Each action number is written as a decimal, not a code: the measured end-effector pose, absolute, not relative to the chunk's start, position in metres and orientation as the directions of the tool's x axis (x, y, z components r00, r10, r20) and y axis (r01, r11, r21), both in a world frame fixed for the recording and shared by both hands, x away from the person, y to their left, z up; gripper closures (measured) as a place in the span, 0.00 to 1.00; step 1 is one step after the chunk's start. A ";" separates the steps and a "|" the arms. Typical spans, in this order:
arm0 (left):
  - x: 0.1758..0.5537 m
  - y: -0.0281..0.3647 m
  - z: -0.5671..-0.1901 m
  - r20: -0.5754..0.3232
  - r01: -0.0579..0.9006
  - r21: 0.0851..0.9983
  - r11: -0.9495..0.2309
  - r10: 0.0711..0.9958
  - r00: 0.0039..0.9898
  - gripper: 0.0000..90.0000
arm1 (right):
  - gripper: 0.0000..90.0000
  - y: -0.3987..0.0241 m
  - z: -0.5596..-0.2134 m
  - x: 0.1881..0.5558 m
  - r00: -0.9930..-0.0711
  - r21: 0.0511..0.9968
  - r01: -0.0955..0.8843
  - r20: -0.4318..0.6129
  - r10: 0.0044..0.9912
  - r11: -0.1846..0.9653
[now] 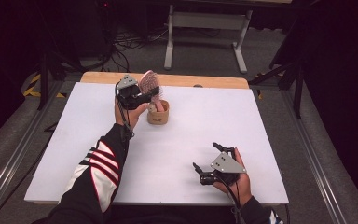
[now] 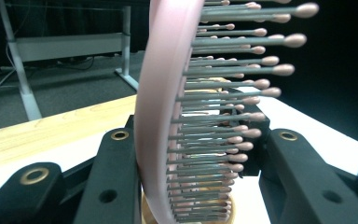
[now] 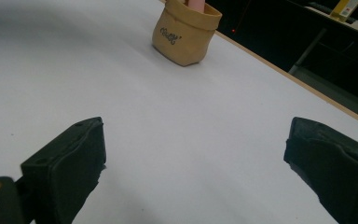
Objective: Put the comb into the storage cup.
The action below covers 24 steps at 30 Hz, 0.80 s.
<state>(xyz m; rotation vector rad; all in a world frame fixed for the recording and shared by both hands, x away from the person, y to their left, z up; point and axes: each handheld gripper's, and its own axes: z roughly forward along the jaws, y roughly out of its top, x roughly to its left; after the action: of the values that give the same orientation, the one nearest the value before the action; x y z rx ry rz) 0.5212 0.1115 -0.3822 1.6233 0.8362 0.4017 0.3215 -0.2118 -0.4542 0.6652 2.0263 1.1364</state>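
pink hairbrush (image 1: 150, 84) — it stands upright at the far left-centre of the white table (image 1: 191, 140), its handle down inside a small tan pouch (image 1: 158, 113) and its bristled head rising above the rim. my left gripper (image 1: 144, 97) is clamped on the brush: in the left gripper view my two black jaws press in from either side, one against the smooth pink back (image 2: 161, 107), the other against the rows of ball-tipped bristles (image 2: 223, 116). the top of the brush head is cut off by the upper edge of that view, and the pouch is just a sliver of tan below the bristles (image 2: 228, 207).

my right gripper (image 1: 209, 161) sits near the front right of the table, well apart from the brush, jaws spread wide with nothing between them — just bare white tabletop (image 3: 177, 140). whether it touches the table is hard to tell. from the right gripper view the pouch (image 3: 186, 32) sits farther off with small dark lettering i cannot read, and a stub of pink (image 3: 196, 3) pokes from its mouth, cut off by the top edge.
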 end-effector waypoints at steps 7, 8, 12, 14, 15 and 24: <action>0.528 0.115 -0.382 -0.181 0.308 0.951 -0.044 0.725 0.664 0.67 | 0.06 -0.210 -0.455 0.321 -0.623 0.868 0.090 -0.334 0.707 0.489; 0.528 0.116 -0.383 -0.179 0.309 0.950 -0.045 0.731 0.659 0.67 | 0.06 -0.210 -0.455 0.321 -0.623 0.867 0.092 -0.333 0.708 0.489; 0.532 0.123 -0.386 -0.196 0.325 0.945 -0.027 0.750 0.632 0.64 | 0.06 -0.210 -0.456 0.322 -0.623 0.865 0.095 -0.334 0.708 0.492; 0.533 0.126 -0.387 -0.204 0.329 0.944 -0.020 0.750 0.630 0.64 | 0.06 -0.209 -0.456 0.322 -0.624 0.865 0.095 -0.334 0.707 0.493; 0.535 0.127 -0.388 -0.205 0.329 0.944 -0.016 0.755 0.623 0.63 | 0.06 -0.209 -0.456 0.322 -0.627 0.864 0.096 -0.334 0.704 0.494; 0.539 0.140 -0.391 -0.228 0.350 0.937 0.007 0.771 0.594 0.61 | 0.06 -0.208 -0.457 0.322 -0.627 0.860 0.095 -0.339 0.702 0.501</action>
<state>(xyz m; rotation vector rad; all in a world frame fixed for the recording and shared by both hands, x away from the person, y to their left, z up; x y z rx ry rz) 0.5387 0.1398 -0.3906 1.5925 0.9635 0.4263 0.3221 -0.2083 -0.4570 0.6514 2.0500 1.1168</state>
